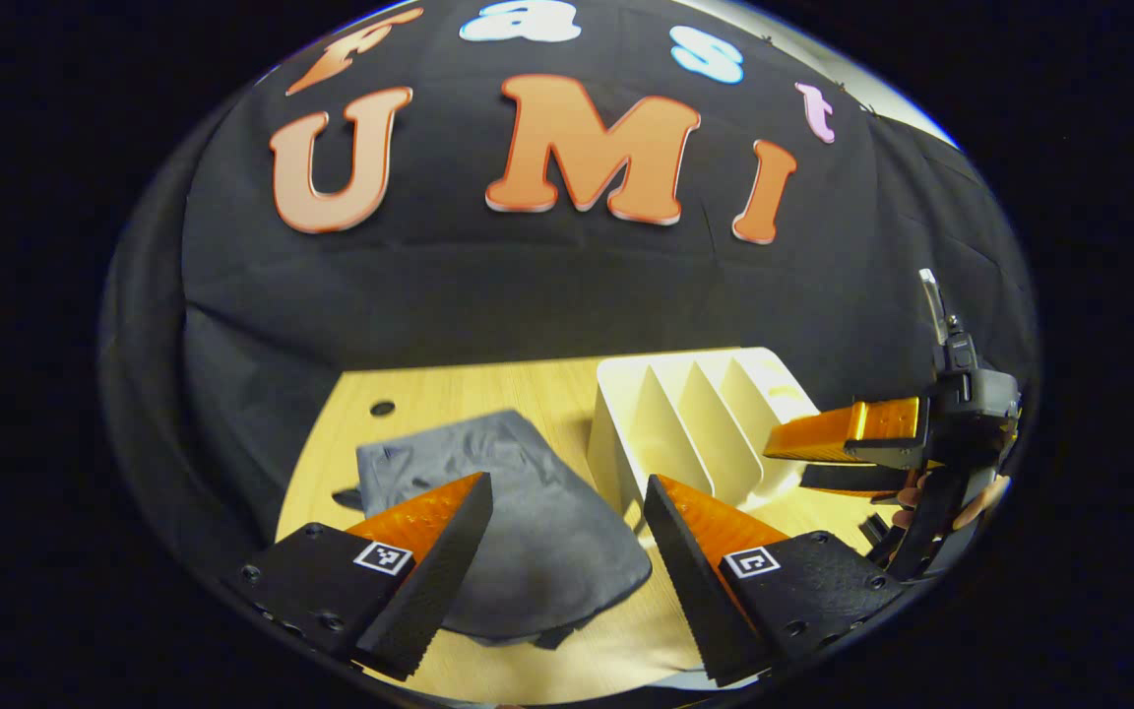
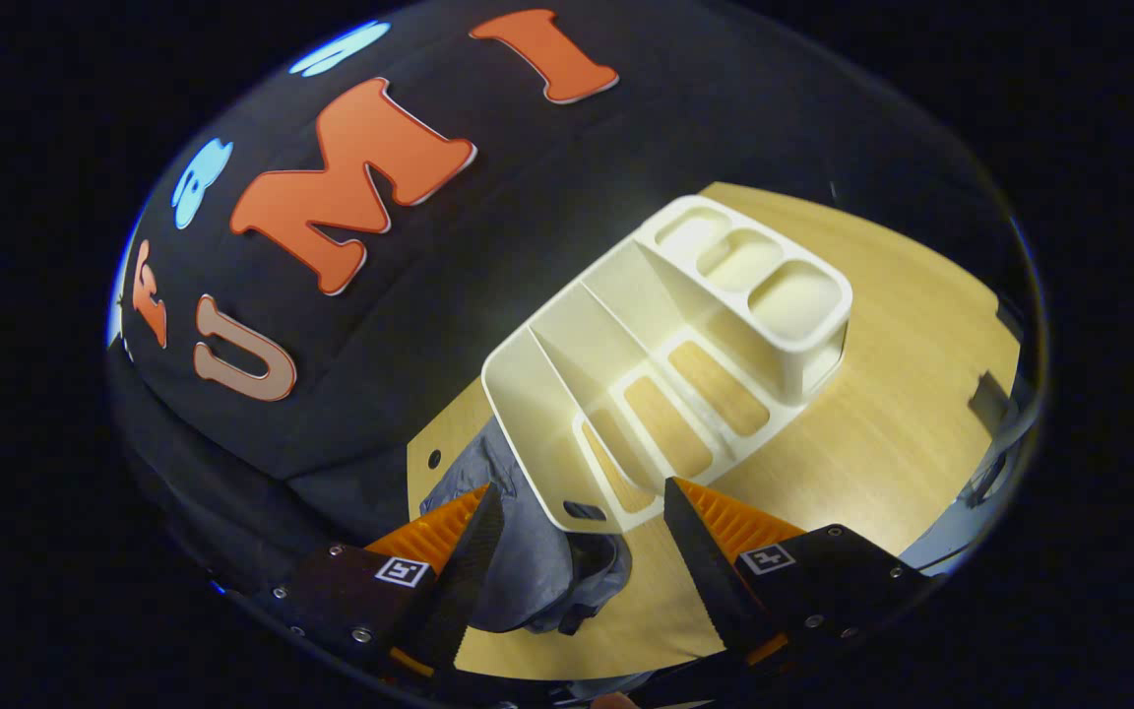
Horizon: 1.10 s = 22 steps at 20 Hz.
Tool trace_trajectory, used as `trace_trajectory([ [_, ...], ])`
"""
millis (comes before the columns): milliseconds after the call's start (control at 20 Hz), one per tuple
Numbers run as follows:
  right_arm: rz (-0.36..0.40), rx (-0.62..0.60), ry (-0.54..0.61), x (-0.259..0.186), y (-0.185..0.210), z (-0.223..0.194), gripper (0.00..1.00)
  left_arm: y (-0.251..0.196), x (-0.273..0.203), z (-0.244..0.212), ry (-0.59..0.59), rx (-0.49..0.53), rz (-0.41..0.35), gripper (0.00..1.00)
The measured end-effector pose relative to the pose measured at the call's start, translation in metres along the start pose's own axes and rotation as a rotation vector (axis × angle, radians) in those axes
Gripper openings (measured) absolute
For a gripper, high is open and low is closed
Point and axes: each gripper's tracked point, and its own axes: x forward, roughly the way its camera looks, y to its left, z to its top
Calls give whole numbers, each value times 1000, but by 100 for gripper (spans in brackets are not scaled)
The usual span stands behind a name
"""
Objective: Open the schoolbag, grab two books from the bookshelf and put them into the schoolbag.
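While both grippers are hovering with nothing between their fingers, the schoolbag (image 1: 518,522) is lying flat and slumped on the wooden table (image 1: 449,389), close to its left edge in the left gripper view and touching or just beside the base of the bookshelf (image 1: 695,423). Left gripper (image 1: 567,551) is hanging above the bag with jaws spread wide, bag directly ahead and below. Right gripper (image 2: 582,556) is also gaping, looking down on the bookshelf (image 2: 665,364) with the bag (image 2: 537,551) showing under its left finger. Right gripper is also showing at the right edge of the left gripper view (image 1: 852,448), a hand behind it. Bag is looking like soft, thin, dark fabric: light, floppy, likely bunching under a pinch, so I'm judging a fold or edge the best hold; can't make out a zipper or flap. Shelf slots are reading empty from both angles; I'm seeing no books, so can't judge where to grip them.
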Motion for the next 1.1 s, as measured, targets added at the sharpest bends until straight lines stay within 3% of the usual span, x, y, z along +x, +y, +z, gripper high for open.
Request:
trace_trajectory([
  [250,-42,-195,-279,-41,15,76,98,-4,-12,71,-258,14,44,99],
  [600,-128,-295,-584,-96,22,113,98,-9,-16,85,-310,-10,6,98],
  [750,-157,-319,-659,-108,24,111,97,-5,-17,90,-340,4,-22,98],
  [900,-189,-321,-658,-102,21,104,97,0,-18,91,-357,9,-26,98],
  [1100,-164,-350,-716,-110,25,104,97,7,-14,93,-368,35,9,98],
])
